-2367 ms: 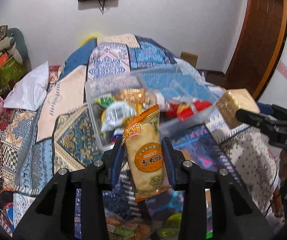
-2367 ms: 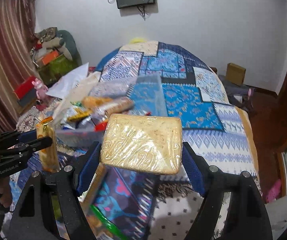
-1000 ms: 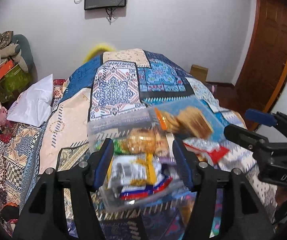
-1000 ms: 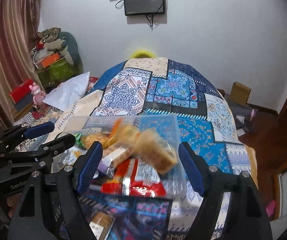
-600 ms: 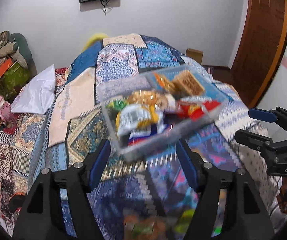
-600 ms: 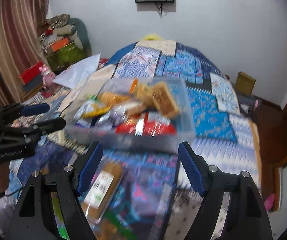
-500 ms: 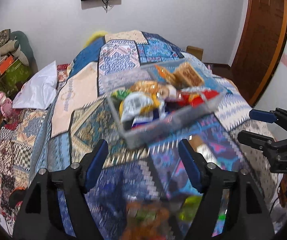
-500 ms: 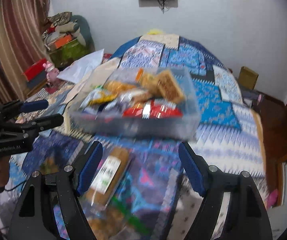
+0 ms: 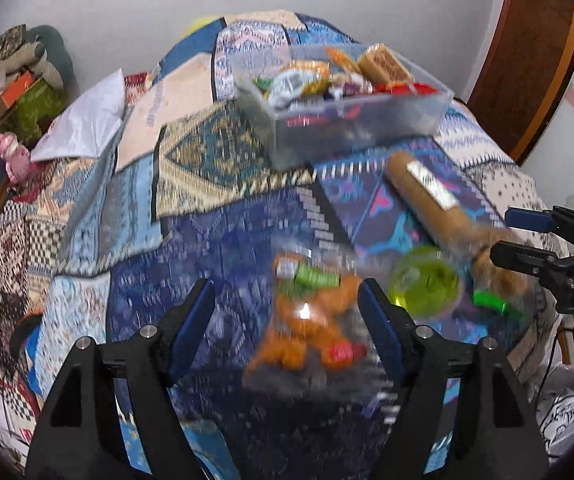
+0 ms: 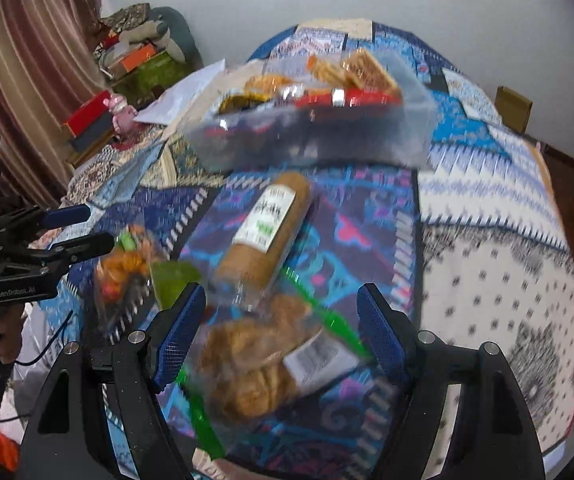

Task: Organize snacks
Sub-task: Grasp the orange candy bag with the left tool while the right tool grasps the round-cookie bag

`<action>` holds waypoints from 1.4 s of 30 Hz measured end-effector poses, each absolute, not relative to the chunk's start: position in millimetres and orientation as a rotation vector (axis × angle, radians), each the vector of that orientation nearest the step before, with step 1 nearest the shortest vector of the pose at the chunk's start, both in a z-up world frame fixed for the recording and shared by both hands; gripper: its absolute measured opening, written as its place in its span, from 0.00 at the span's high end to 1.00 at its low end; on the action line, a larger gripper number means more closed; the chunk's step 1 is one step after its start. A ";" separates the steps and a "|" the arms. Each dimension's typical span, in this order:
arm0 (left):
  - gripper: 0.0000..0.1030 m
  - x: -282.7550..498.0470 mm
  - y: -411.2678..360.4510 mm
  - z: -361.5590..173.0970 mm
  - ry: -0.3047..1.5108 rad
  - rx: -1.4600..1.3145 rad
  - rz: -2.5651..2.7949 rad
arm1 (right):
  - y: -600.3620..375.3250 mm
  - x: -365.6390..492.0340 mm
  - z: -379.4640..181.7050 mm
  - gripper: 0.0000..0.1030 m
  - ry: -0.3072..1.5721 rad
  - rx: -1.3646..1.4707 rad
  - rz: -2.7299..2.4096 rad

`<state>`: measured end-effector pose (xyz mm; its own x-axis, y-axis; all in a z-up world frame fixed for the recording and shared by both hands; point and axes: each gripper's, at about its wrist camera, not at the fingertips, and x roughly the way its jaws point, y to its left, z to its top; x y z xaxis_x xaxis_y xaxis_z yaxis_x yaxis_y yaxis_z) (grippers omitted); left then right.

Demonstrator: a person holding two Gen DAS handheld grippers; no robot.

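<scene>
A clear plastic bin (image 9: pixel 351 128) with several snack packs stands on the patterned bedspread (image 9: pixel 215 168). In front of it lie a brown roll pack (image 9: pixel 423 188), a green cup (image 9: pixel 427 284) and an orange snack bag (image 9: pixel 307 332). My left gripper (image 9: pixel 287 320) hangs open over the orange bag, nothing between its fingers. My right gripper (image 10: pixel 281 332) is open above a bag of brown cookies (image 10: pixel 255 364), with the roll pack (image 10: pixel 271 224) and the bin (image 10: pixel 307 148) beyond it. Each gripper also shows at the edge of the other's view. Both views are blurred.
A white pillow (image 9: pixel 83 124) lies left of the bin. Boxes and a pink toy (image 10: pixel 121 110) are stacked by the curtain at the left. A wooden door (image 9: pixel 527 60) stands to the right, a cardboard box (image 10: pixel 513 108) on the floor.
Both grippers held snacks earlier, an orange pack and a square cracker pack; these now lie in the bin. Both have pulled back from the bin and tipped down over the loose snacks.
</scene>
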<state>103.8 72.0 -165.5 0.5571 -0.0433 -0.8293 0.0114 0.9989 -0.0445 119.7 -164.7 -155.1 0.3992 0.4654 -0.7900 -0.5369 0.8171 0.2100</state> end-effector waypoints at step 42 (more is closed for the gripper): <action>0.45 82.5 80.6 -202.0 1.051 -0.189 -0.074 | -157.9 84.9 -153.8 0.14 0.988 -0.170 0.685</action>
<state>82.5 80.6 -202.0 0.4960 -0.1502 -0.8553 -0.0297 0.9814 -0.1896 84.9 -157.9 -153.8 0.3622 0.4544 -0.8138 -0.6026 0.7803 0.1674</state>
